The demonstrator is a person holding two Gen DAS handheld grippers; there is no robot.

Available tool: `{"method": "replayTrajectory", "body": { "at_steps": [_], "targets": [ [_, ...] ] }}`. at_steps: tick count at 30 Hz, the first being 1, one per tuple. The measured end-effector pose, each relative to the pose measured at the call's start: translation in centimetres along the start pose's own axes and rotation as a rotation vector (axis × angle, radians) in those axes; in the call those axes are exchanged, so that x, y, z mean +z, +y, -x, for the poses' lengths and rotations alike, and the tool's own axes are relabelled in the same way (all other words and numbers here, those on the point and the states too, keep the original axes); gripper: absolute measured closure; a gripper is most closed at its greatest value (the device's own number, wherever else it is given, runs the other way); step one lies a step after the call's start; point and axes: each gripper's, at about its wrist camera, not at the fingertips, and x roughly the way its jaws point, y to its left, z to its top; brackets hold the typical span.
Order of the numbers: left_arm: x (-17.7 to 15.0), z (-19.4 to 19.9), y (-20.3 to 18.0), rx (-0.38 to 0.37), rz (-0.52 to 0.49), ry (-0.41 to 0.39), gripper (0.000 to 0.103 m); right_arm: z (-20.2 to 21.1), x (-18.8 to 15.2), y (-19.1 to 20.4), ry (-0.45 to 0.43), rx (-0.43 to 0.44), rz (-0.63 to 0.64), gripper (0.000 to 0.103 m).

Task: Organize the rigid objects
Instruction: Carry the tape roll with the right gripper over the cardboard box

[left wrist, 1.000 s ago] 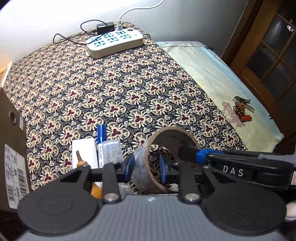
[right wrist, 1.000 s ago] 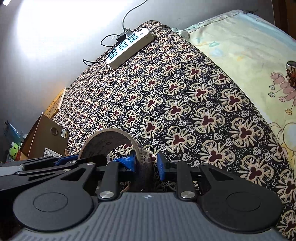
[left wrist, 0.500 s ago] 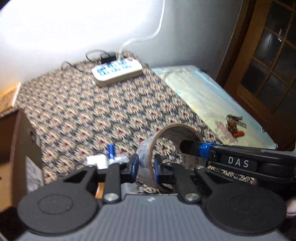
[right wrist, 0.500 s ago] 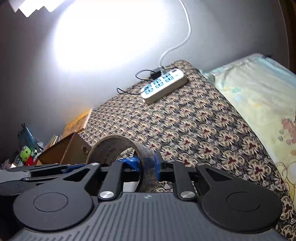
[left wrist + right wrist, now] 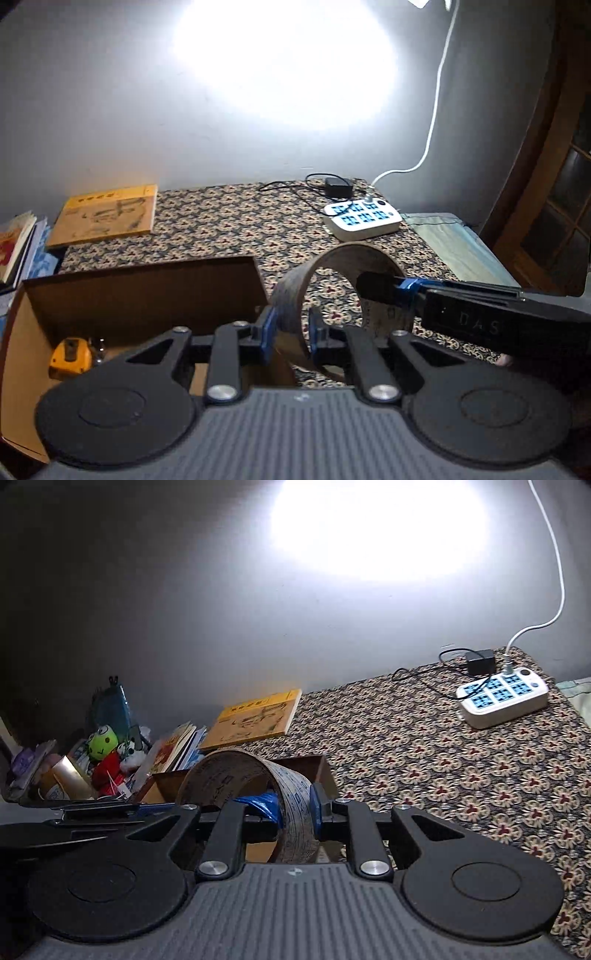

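A wide brown tape roll (image 5: 289, 300) hangs in the air, gripped on opposite walls. My left gripper (image 5: 290, 328) is shut on its near wall. From the right, a finger (image 5: 376, 290) of my right gripper reaches inside the roll. In the right wrist view the right gripper (image 5: 295, 808) is shut on the roll's printed wall (image 5: 293, 788), and the left gripper's body (image 5: 92, 812) lies at the left. The roll is at the right edge of an open cardboard box (image 5: 147, 280). A yellow tape measure (image 5: 70, 356) lies inside the box.
A white power strip (image 5: 364, 218) with a black adapter and cables sits at the back of the patterned cloth (image 5: 461, 775). A yellow book (image 5: 107, 216) lies behind the box. Books and soft toys (image 5: 101, 742) crowd the left. A pale sheet (image 5: 450, 236) and wooden door (image 5: 554, 184) are on the right.
Both grippers closed on the roll, lifted it off the cloth and carried it left. The box's inside with the tape measure has come into view; the pens and small items dropped out of sight.
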Motion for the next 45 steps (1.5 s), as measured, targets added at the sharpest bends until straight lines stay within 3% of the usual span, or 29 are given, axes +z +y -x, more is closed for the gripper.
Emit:
{"method": "replayTrajectory", "body": {
  "at_steps": [5,12,16,22,28,31,36,41,45],
  "targets": [
    [0.7,-1.0,6.5,0.003,0.042,0.055,0.096,-4.8,0.4,3.6,0.088,-0.035,0.015,0.103],
    [1.7,-5.8,12.1,-0.004,0.055,0.188,0.096,-10.7,0.2,5.4,0.218,-0.114,0.002,0.103],
    [1.7,-8.6,13.9,-0.018,0.058,0.272,0.096,-13.5,0.0,5.0,0.294,-0.147,-0.050,0.103],
    [1.3,-12.0,15.3,0.033,0.055,0.346,0.096,-16.9,-0.9,4.6,0.350,-0.195,-0.089,0.103],
    [1.0,-13.3,16.6,0.095,0.035,0.380,0.093,-18.5,-1.4,4.7,0.390,-0.201,-0.087,0.103],
    [0.7,-13.1,17.6,0.089,0.058,0.387,0.092,-19.2,-1.5,4.7,0.408,-0.195,-0.106,0.103],
    [0.4,-12.4,18.1,0.132,0.035,0.350,0.074,-20.3,-1.6,5.0,0.442,-0.168,-0.111,0.103],
    [0.2,-11.4,18.5,0.140,0.034,0.317,0.071,-20.8,-1.8,4.7,0.447,-0.151,-0.129,0.098],
    [0.1,-10.6,18.2,0.180,0.014,0.290,0.059,-19.7,-1.3,4.9,0.410,-0.153,-0.127,0.098]
  ]
}}
